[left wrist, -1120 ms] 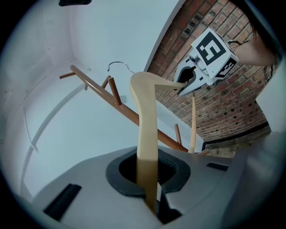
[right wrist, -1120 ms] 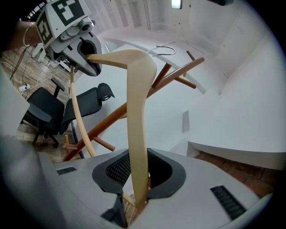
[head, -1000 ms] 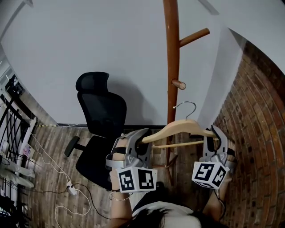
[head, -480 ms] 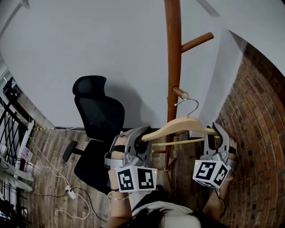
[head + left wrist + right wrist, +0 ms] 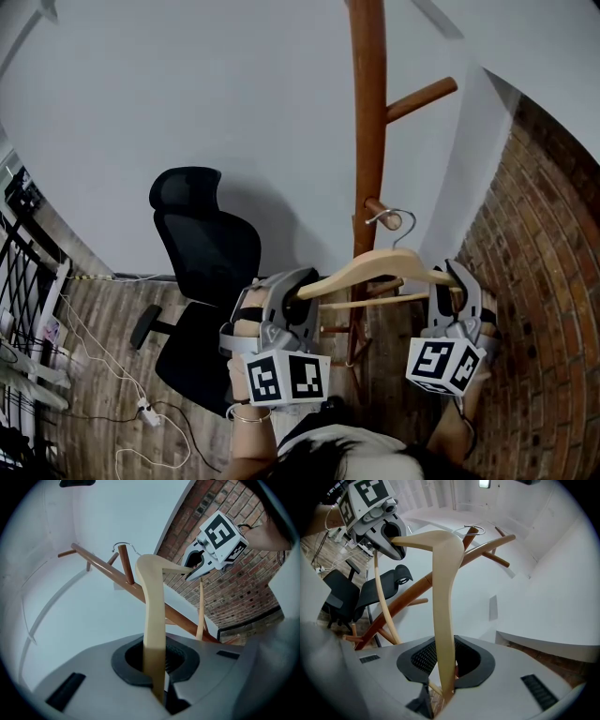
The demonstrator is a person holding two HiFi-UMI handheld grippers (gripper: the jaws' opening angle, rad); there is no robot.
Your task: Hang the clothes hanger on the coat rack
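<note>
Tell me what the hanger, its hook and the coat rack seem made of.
Pale curved clothes hanger: probably unstained wood, smooth matte cream surface. Thin grey hook: likely metal wire, slight glint. Reddish-brown coat rack: seemingly varnished wood, round pole and pegs with soft sheen.

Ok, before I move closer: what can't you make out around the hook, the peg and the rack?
- Whether the hook rests on the lower peg: too small in the head view, and in the left gripper view the peg overlaps it.
- Top of the coat rack: cut off by the head view's upper edge.
- Foot of the rack: mostly hidden in the head view behind the hanger, the left gripper and the right gripper.
</note>
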